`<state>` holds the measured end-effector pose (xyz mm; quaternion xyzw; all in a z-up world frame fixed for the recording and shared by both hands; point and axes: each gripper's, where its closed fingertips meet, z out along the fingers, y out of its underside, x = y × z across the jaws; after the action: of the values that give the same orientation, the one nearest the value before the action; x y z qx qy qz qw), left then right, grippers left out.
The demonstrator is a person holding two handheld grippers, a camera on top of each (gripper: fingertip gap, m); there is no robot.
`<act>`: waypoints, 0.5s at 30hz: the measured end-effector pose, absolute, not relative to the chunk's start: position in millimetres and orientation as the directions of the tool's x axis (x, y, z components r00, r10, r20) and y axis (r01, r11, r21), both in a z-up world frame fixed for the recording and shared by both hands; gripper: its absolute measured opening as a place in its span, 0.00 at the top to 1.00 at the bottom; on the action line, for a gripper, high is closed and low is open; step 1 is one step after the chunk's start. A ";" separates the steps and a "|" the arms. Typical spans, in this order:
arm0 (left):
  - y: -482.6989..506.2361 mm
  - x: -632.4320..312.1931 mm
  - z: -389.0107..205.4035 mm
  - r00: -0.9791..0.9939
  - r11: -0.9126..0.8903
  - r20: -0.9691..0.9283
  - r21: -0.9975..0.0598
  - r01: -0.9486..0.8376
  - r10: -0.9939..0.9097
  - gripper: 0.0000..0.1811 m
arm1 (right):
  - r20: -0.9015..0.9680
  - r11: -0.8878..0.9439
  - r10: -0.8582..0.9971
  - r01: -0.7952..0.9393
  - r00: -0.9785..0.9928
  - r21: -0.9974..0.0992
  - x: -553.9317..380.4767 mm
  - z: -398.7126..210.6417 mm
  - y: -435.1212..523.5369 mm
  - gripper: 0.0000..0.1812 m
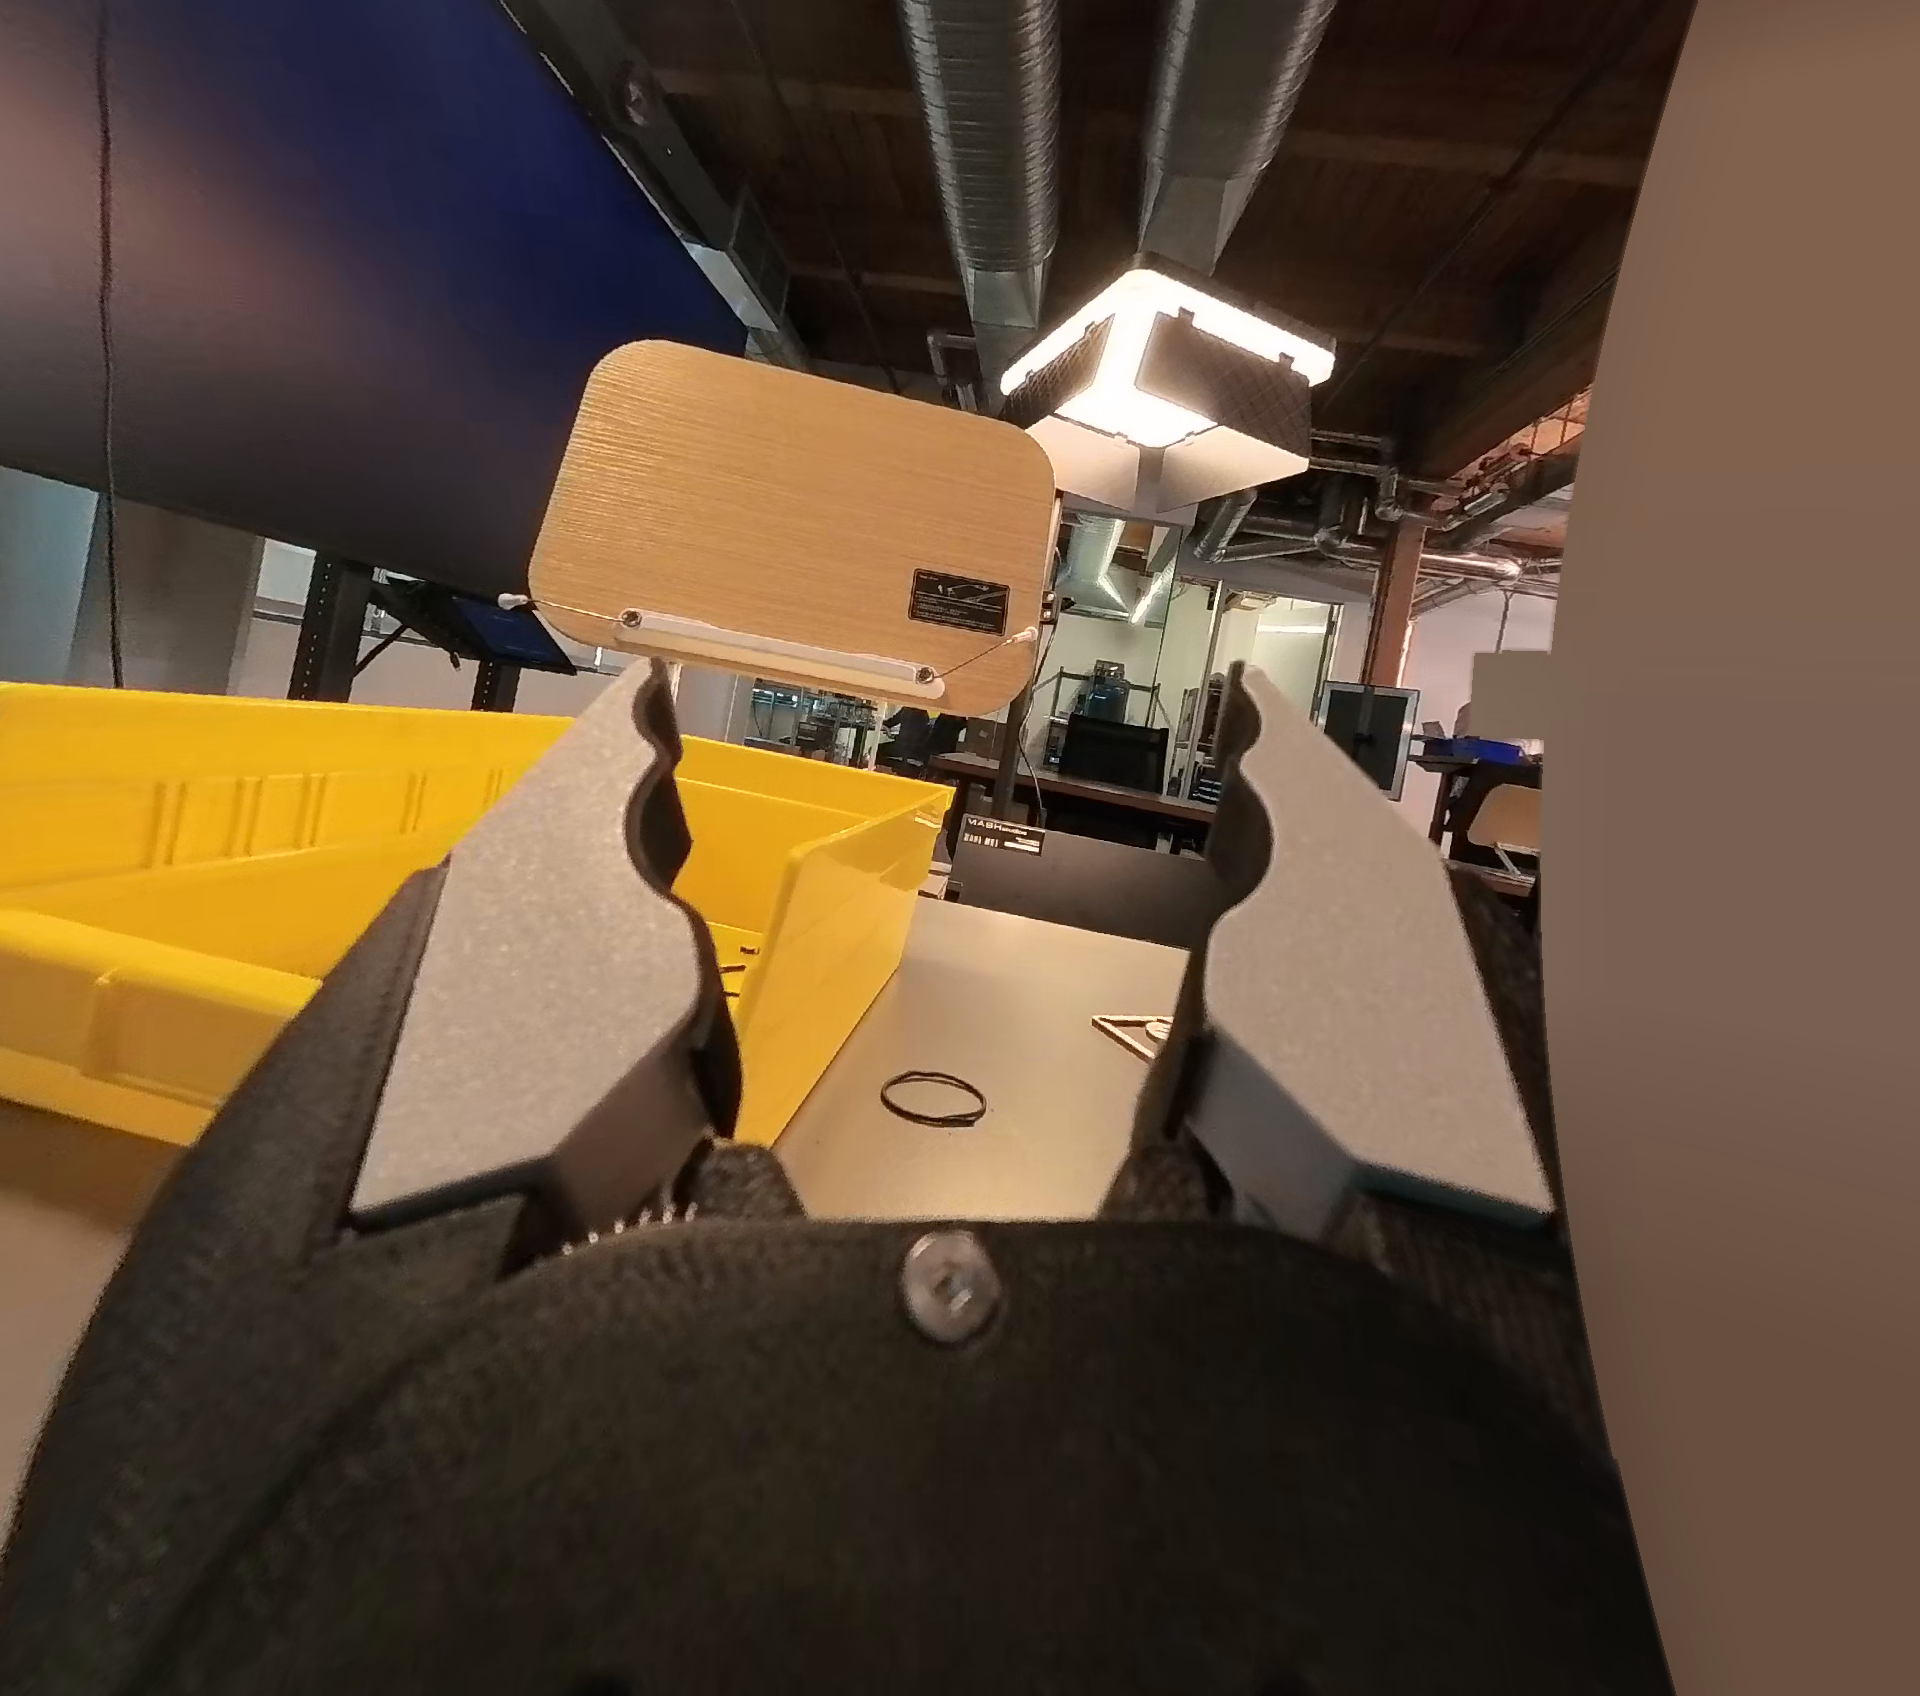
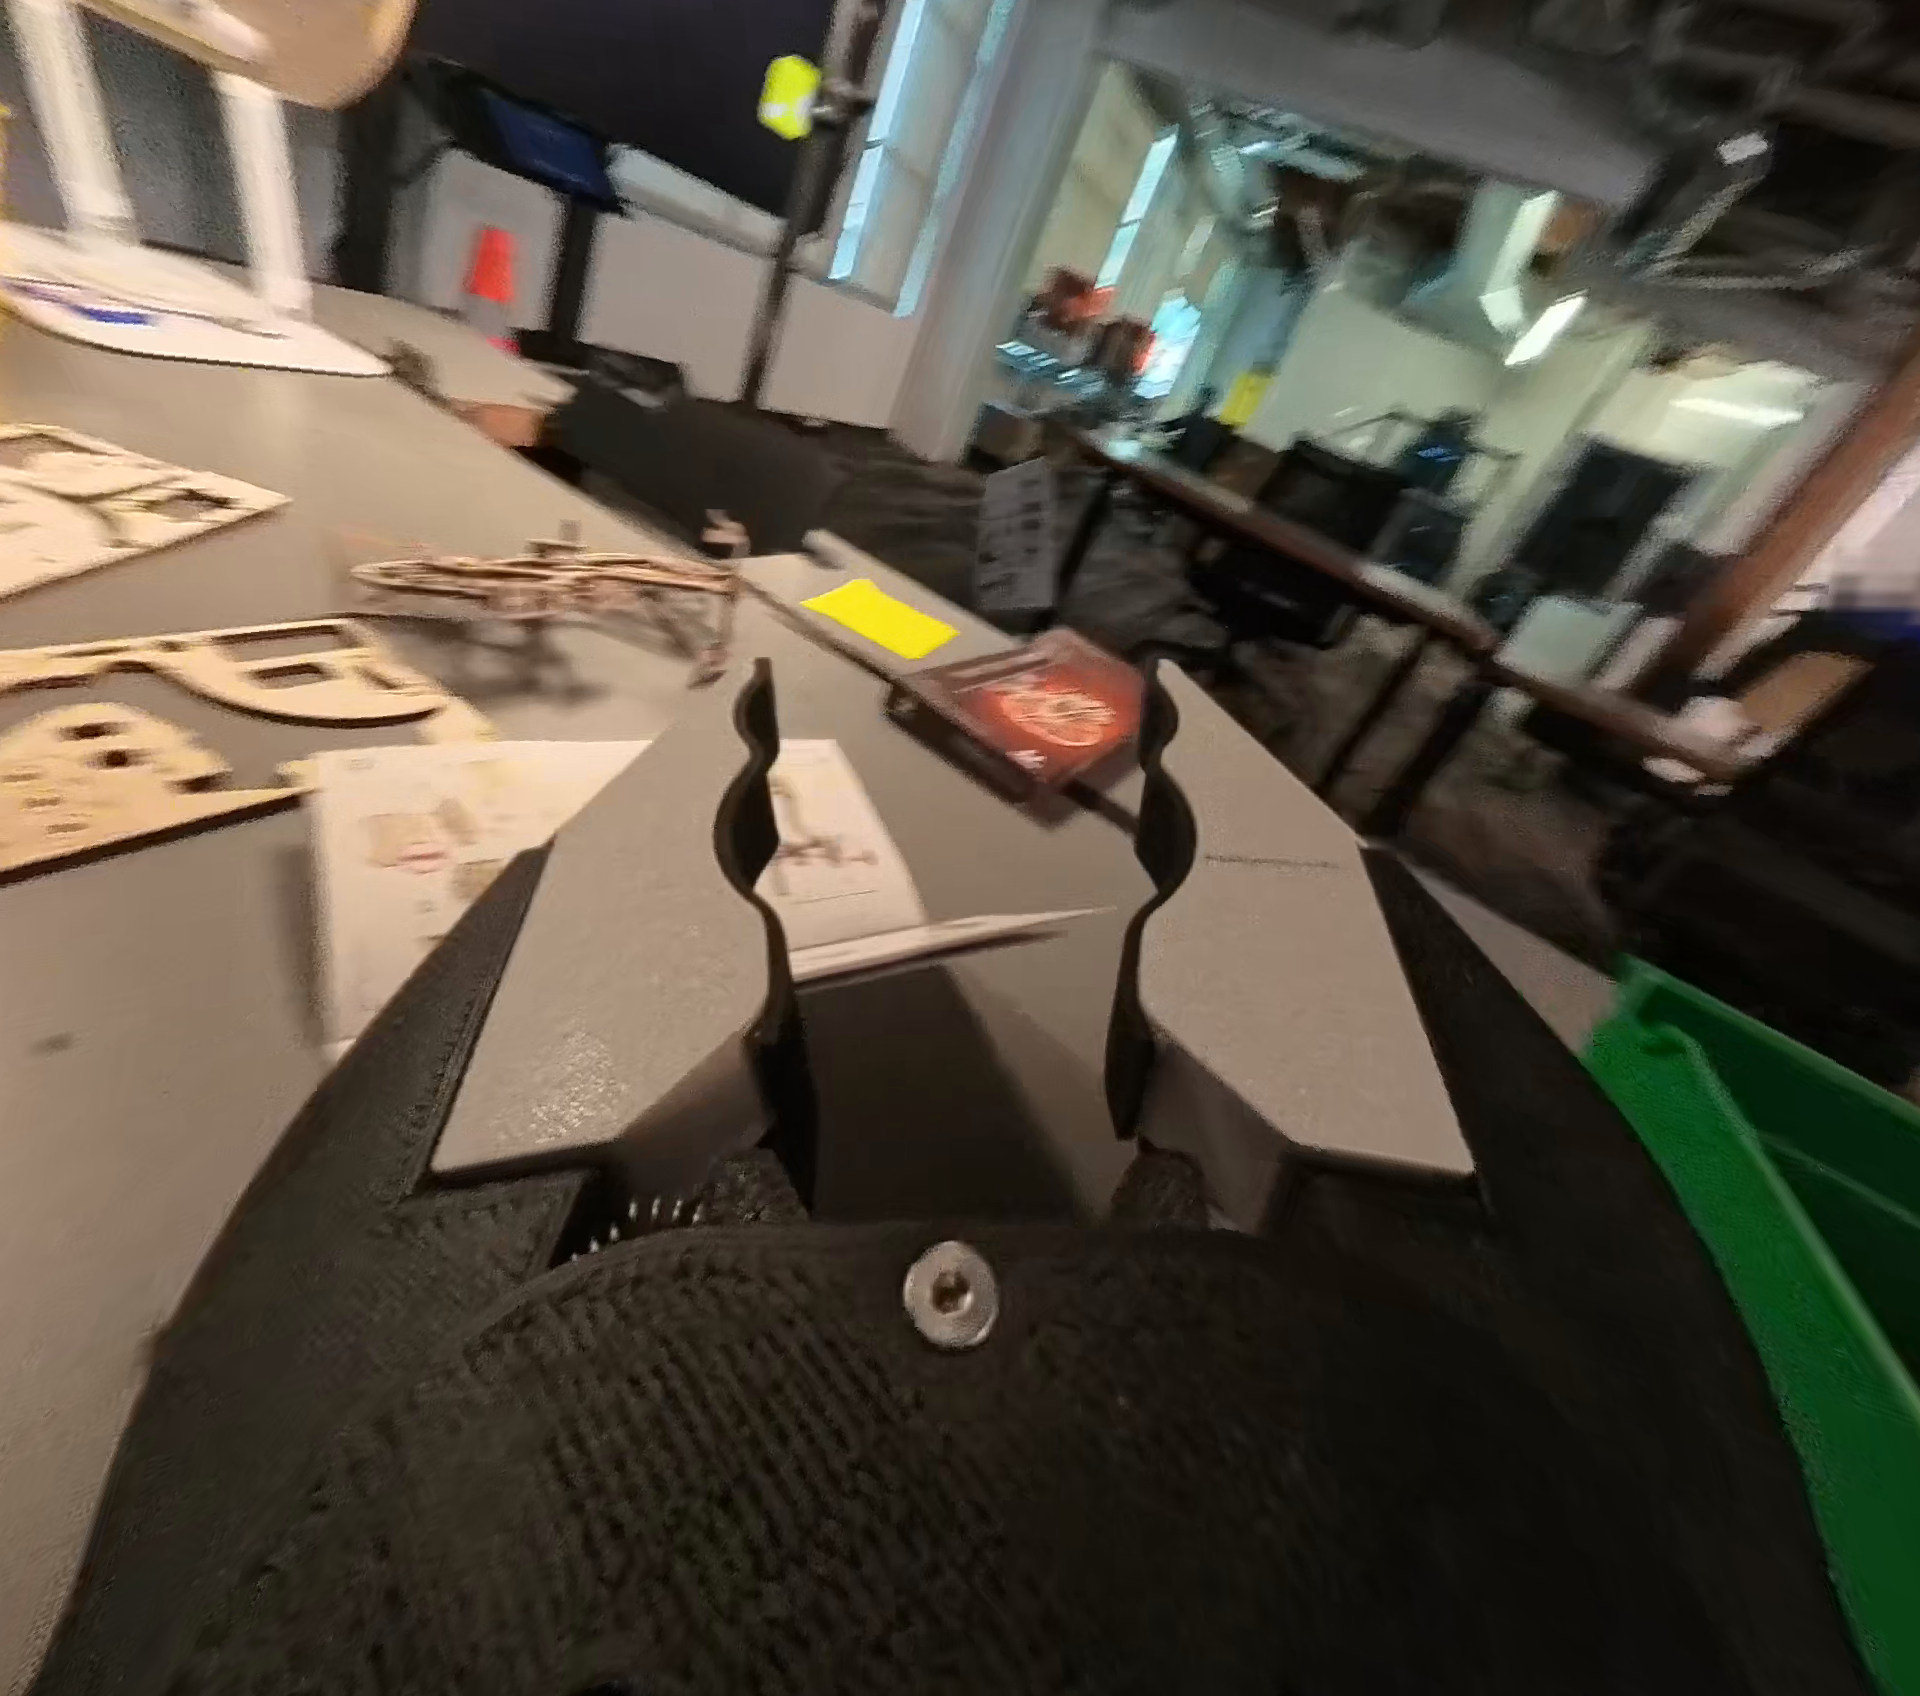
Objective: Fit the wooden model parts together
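Observation:
In the right wrist view, flat wooden cut-out sheets [image 2: 197,690] lie on the grey table [image 2: 156,971] at the left. A partly built wooden model [image 2: 551,581] stands beyond them. My right gripper [image 2: 956,690] is open and empty, low over a paper instruction sheet [image 2: 436,836], to the right of the wooden sheets. In the left wrist view, my left gripper [image 1: 945,690] is open and empty, angled up above the table. A small wooden triangular part [image 1: 1138,1028] lies on the table beside its right finger. A black rubber band [image 1: 932,1101] lies between the fingers' bases.
A yellow bin [image 1: 260,867] stands at the left of the left gripper. A green bin [image 2: 1766,1179] is at the right of the right gripper. A red-and-black box [image 2: 1039,711] and a yellow sticky note [image 2: 878,618] lie near the table's far edge. A wood-backed lamp panel [image 1: 790,524] hangs overhead. My right fingertips sit around 55 cm from my left ones.

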<state>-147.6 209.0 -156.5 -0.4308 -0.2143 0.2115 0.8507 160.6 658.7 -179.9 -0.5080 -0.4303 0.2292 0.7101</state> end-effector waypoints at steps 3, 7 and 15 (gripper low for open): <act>209.3 -148.2 -157.0 0.820 0.540 0.188 -0.825 -0.167 0.540 0.44 | 0.296 0.250 0.901 0.179 0.316 -0.952 142.3 -190.5 631.0 0.64; 211.3 -148.4 -157.9 0.820 0.531 0.184 -0.831 -0.164 0.541 0.45 | 0.136 0.071 0.984 0.439 0.117 -0.896 129.9 -236.7 607.0 0.64; 211.9 -149.7 -159.4 0.817 0.525 0.186 -0.836 -0.159 0.545 0.45 | -0.031 -0.091 0.994 0.670 0.100 -0.737 156.7 -300.7 612.1 0.65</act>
<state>-149.7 211.9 -159.4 -0.4408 -0.2188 0.2083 0.8452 156.7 612.1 -300.7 -0.6830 -0.6092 0.2806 0.2892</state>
